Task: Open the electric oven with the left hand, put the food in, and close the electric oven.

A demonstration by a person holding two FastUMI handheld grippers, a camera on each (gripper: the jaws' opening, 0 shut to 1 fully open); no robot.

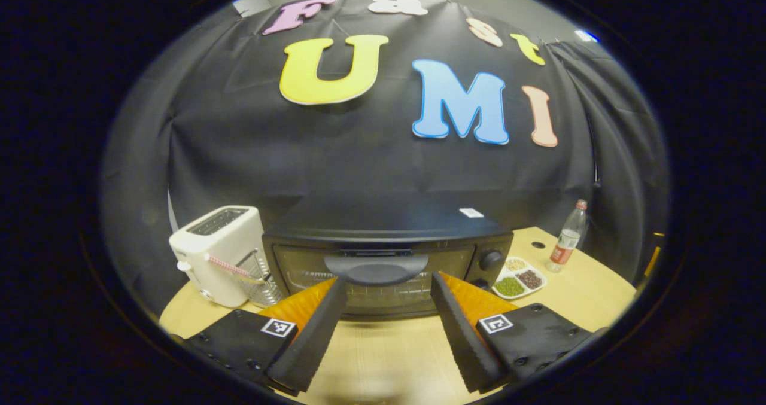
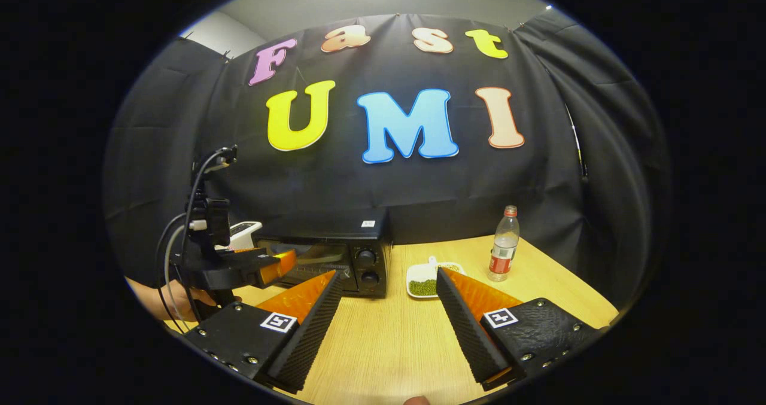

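A black electric oven (image 1: pixel 383 261) stands closed on a wooden tabletop (image 1: pixel 389 351), and the left hand-held gripper (image 1: pixel 386 285) sits wide open just before its door handle (image 1: pixel 376 268), grasping nothing. Beside the oven's knob side lies a divided food tray (image 1: pixel 519 278) with a plastic bottle (image 1: pixel 567 237) beyond it; a white toaster (image 1: pixel 218 254) stands on the oven's other side. The right hand-held gripper (image 2: pixel 386 282) is wide open and empty, well in front of the oven.
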